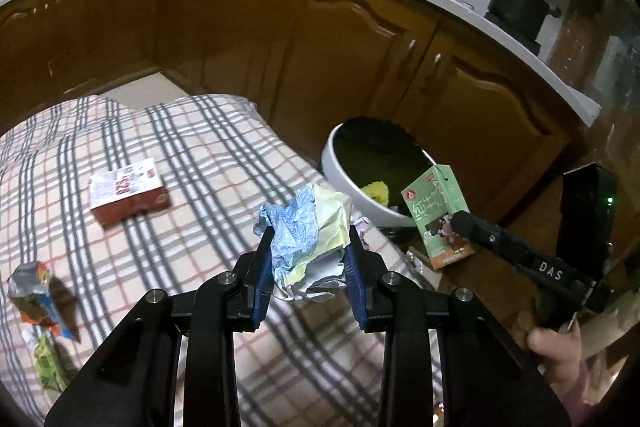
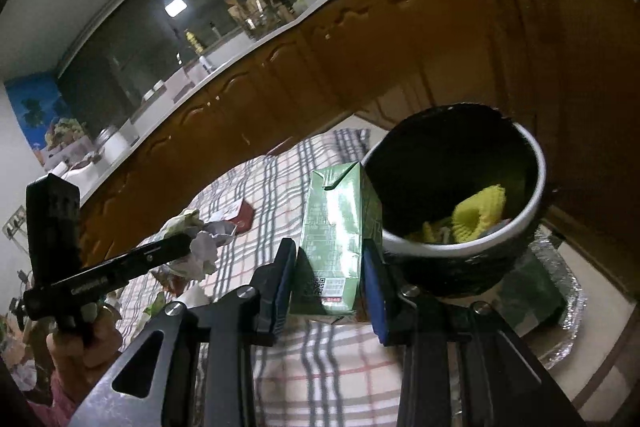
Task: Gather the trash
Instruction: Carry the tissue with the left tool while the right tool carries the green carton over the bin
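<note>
My left gripper [image 1: 310, 247] is shut on a crumpled blue, yellow and white paper ball [image 1: 308, 243], held above the checked cloth; the ball also shows in the right wrist view [image 2: 200, 243]. My right gripper [image 2: 330, 267] is shut on a green milk carton [image 2: 336, 239], held upright just left of the white trash bin [image 2: 536, 163]; the carton shows in the left wrist view [image 1: 438, 217]. The bin [image 1: 340, 167] has a black liner and holds a yellow foam net [image 2: 480, 211].
On the checked cloth [image 1: 180, 163] lie a red and white box [image 1: 128, 191], a crumpled snack wrapper [image 1: 36, 295] and a green wrapper [image 1: 48, 363]. Wooden cabinets [image 1: 320, 39] stand behind. A foil tray [image 2: 568, 299] lies under the bin.
</note>
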Tool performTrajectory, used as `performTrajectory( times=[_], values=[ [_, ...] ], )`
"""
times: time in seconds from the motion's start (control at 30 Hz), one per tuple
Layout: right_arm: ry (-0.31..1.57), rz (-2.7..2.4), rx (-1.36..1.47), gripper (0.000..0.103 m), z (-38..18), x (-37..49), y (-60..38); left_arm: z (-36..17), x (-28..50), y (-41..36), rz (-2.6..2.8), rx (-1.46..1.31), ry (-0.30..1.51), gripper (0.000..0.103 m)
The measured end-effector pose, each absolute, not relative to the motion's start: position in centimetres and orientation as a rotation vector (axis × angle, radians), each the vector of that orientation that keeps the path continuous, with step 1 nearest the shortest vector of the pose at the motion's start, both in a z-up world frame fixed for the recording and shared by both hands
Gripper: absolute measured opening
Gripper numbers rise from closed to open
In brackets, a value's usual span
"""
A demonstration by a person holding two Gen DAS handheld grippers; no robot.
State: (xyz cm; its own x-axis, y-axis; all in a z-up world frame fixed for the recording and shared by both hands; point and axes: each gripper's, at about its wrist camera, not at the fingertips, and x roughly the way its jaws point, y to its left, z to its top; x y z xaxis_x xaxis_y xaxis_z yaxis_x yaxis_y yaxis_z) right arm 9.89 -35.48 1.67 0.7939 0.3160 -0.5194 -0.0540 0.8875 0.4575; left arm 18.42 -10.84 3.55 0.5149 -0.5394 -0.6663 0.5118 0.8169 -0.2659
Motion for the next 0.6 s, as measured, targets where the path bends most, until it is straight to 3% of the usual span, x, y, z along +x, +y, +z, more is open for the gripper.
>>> performTrajectory(
  times=[0.6],
  values=[
    [0.601, 0.111, 0.487, 0.033, 1.9, 11.6, -42.3, 4.0, 21.5, -19.3, -0.701, 0.047, 0.824, 0.03]
  ],
)
